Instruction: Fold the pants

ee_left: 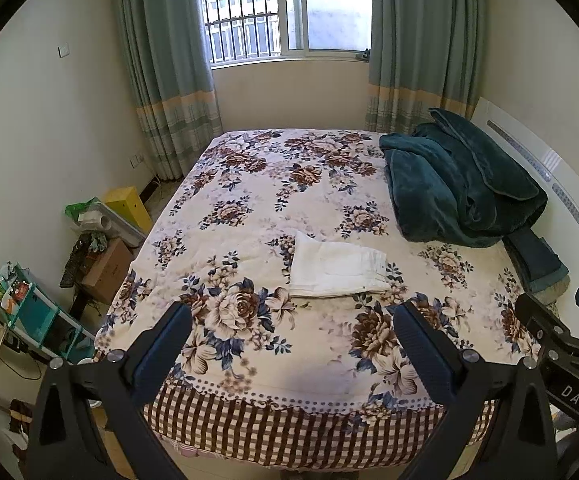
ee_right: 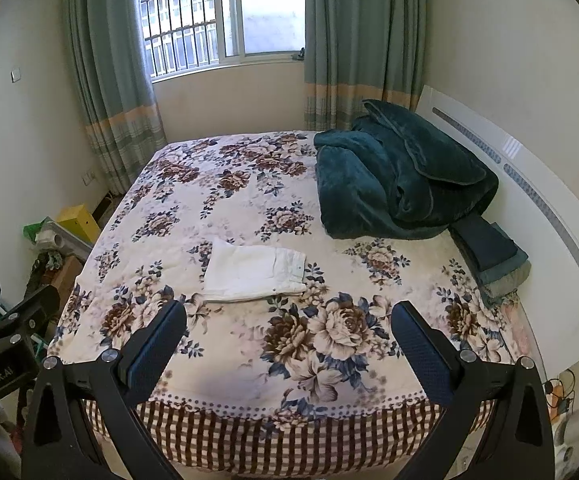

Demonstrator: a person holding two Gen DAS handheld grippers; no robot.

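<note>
A bed [ee_left: 249,184] with a floral bedspread fills most of both views, its checked border hanging over the near edge. A white headboard [ee_left: 545,168] runs along the bed's right side. A dark teal blanket [ee_left: 457,184] lies heaped at the far right of the bed, against the headboard, with a stack of folded dark cloths [ee_left: 537,260] just beside it toward the near end. The white pants [ee_left: 335,270] lie folded into a compact rectangle on the bedspread, in the near half, well apart from the blanket and touched by neither tool. The left tool [ee_left: 291,332] hangs above the near edge of the bed with its jaws spread wide, holding nothing. The right tool [ee_right: 289,330] hangs beside it, likewise spread wide and empty.
</note>
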